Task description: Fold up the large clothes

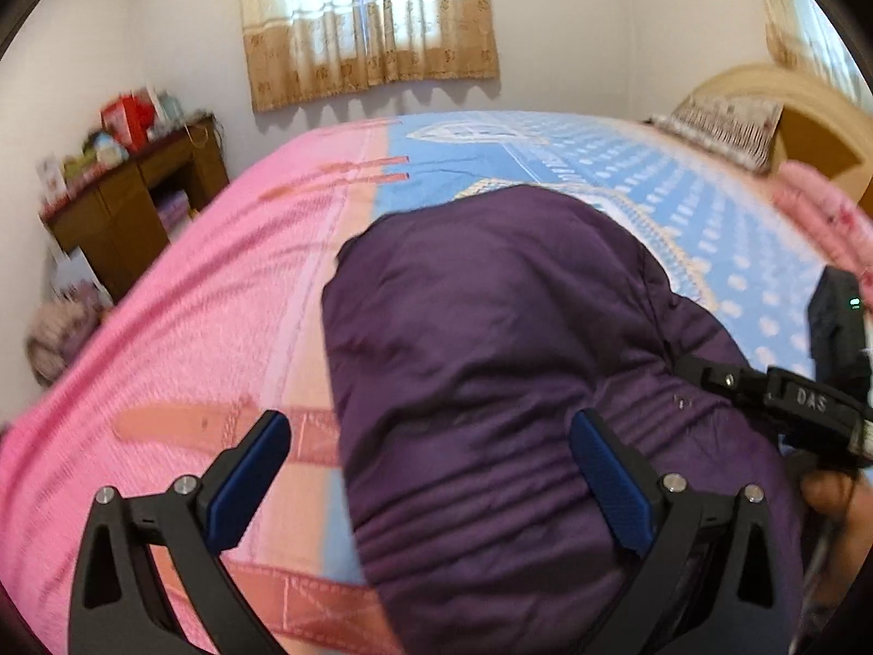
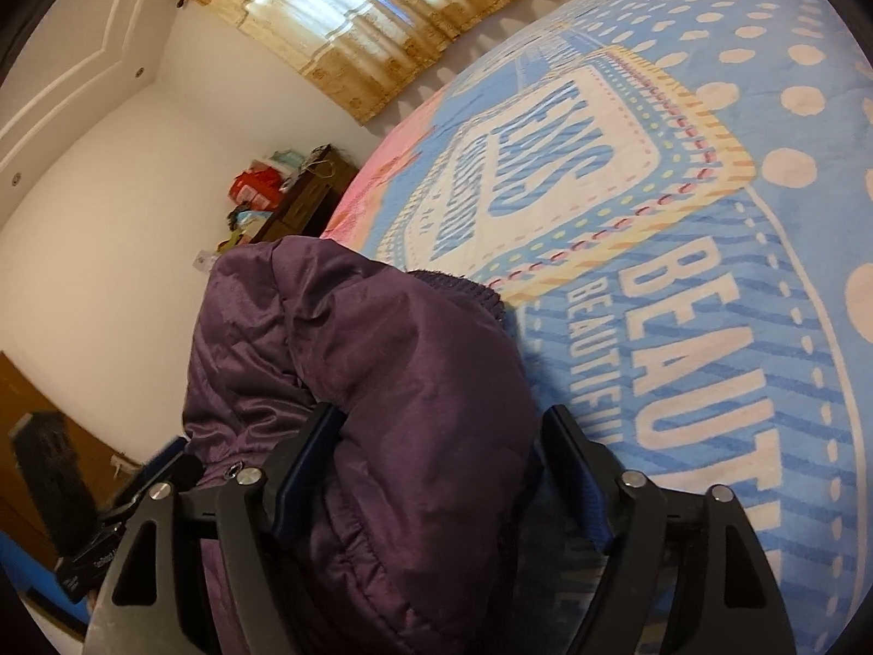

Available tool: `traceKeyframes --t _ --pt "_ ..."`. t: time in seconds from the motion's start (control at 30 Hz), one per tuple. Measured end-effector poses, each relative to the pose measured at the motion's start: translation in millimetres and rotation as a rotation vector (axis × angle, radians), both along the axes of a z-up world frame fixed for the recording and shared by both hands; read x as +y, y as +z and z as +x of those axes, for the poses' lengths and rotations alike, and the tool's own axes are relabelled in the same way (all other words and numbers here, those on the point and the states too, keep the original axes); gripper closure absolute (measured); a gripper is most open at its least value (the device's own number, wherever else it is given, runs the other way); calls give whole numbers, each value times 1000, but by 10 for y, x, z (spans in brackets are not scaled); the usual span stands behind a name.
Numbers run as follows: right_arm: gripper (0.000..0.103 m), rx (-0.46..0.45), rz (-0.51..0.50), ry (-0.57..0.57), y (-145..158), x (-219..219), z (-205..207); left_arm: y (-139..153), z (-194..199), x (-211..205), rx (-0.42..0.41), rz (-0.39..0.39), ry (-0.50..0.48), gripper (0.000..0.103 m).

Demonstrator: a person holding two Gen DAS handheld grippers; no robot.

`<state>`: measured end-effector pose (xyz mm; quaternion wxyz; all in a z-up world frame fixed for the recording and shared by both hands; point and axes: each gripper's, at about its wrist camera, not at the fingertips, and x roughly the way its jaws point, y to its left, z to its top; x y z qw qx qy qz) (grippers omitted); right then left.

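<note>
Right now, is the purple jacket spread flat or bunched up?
Bunched up: the purple jacket mounds in puffy folds on the bed.

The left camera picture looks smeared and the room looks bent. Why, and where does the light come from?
Left wrist view: motion blur smears the pink bedspread and purple jacket; the fisheye lens bows the bed and darkens the corners. Right wrist view: sharper, the blanket lettering reads clearly; the daylit curtain glows, nearly washed out.
</note>
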<state>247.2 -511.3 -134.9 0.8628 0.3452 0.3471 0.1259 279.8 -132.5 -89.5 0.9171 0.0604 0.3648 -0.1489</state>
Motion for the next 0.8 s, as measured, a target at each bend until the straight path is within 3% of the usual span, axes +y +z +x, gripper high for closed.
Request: traceKeyframes --t 0.03,0.13,0.27,0.33,0.47,0.57,0.8 --pt "23 0 1 15 5 9 16 -29 2 74 27 -48 -10 0" --pt "21 7 3 50 12 28 81 -213 118 397 178 -292 -29 0" --pt "21 30 6 102 15 55 199 -739 387 628 482 -685 -37 0" --pt "22 46 15 127 12 69 249 -903 459 614 547 -786 -63 0" --pt "33 43 77 170 -1 96 284 -660 319 349 382 -622 -117 6" --pt "40 25 132 176 -7 128 266 -516 223 268 345 -570 -125 13" --pt "50 -19 208 230 33 523 248 -96 21 187 230 -404 -92 16"
